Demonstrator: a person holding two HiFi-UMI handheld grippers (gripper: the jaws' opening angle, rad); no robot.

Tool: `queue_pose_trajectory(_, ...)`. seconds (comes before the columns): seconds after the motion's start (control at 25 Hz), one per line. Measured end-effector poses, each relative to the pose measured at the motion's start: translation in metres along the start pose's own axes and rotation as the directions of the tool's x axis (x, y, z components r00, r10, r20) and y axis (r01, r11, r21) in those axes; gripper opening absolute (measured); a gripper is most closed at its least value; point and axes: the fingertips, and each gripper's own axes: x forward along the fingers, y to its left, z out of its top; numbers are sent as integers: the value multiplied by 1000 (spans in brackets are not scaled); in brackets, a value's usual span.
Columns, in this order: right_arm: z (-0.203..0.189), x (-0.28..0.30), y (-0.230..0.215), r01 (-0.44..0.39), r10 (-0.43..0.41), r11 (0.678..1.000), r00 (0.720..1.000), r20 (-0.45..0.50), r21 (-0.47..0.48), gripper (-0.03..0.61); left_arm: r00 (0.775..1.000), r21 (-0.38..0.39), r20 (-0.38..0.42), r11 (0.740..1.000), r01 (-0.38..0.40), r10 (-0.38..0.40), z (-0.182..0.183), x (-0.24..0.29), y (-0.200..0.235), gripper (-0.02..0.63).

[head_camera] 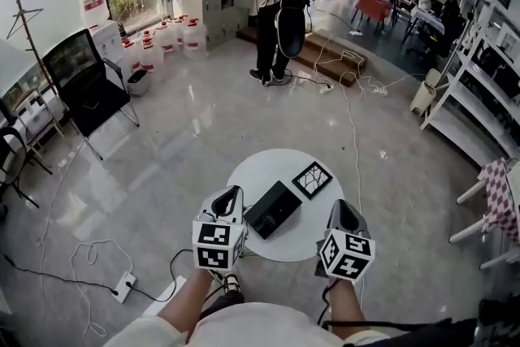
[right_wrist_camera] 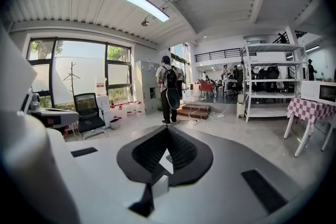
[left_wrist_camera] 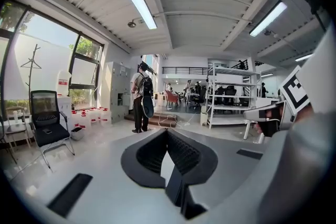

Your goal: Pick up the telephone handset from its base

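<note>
Looking down on a small round white table (head_camera: pixel 244 173) on a shiny grey floor (head_camera: pixel 179 134). On the table, a black phone (head_camera: pixel 273 209), lying flat, nothing lifted off it. Too small from up here to pick out the talking part from the rest. Just beside the phone, on the far side, a black square tile (head_camera: pixel 312 179) with white crack lines.

By the table's left edge, the left claw (head_camera: pixel 231 193), shut tight, tips pressed together, holding nothing. By the right edge, the right claw (head_camera: pixel 346 207), shut as well, also holding nothing. Phone between the 2 claws, nearer the left one, touching neither. At the back of each claw, a white cube with black square marks.

Farther off, to the left, a black chair (head_camera: pixel 85 85) and a row of white bottles (head_camera: pixel 166 36) with red tops. Straight ahead, a person (head_camera: pixel 280 4) with a black backpack, back turned, standing by low steps (head_camera: pixel 333 59). On the right, white shelves (head_camera: pixel 467 93). On the floor, white wires (head_camera: pixel 351 118) and a white plug strip (head_camera: pixel 123 286).
</note>
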Motion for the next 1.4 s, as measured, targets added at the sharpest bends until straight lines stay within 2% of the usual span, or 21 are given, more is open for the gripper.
queue_pose_trajectory(0.2, 8, 20, 17, 31, -31, 1000, 1000, -4, 0, 25, 998, -3, -4, 998, 56, -56, 6, 22, 22, 17)
queue_pose_trajectory(0.52, 9, 45, 28, 90, -90, 996, 996, -26, -5, 23, 991, -53, -11, 990, 129, -130, 8, 62, 53, 17)
queue_pose_trajectory(0.72, 13, 50, 23, 143, -143, 990, 989, -31, -8, 23, 977, -38, -41, 978, 207, -209, -3, 84, 41, 17)
queue_pose_trajectory(0.88, 1, 48, 17, 170, -170, 985, 984, -58, -3, 23, 963, -43, -66, 965, 259, -261, -15, 97, 26, 17)
queue_pose_trajectory(1.12, -21, 55, -2, 194, -190, 981, 976, -110, 25, 23, 956, -48, -124, 964, 262, -266, -36, 110, 19, 17)
queue_pose_trajectory(1.4, -30, 76, -1, 138, -129, 989, 983, -130, 62, 25, 951, 6, -208, 972, 235, -228, -52, 110, 18, 17)
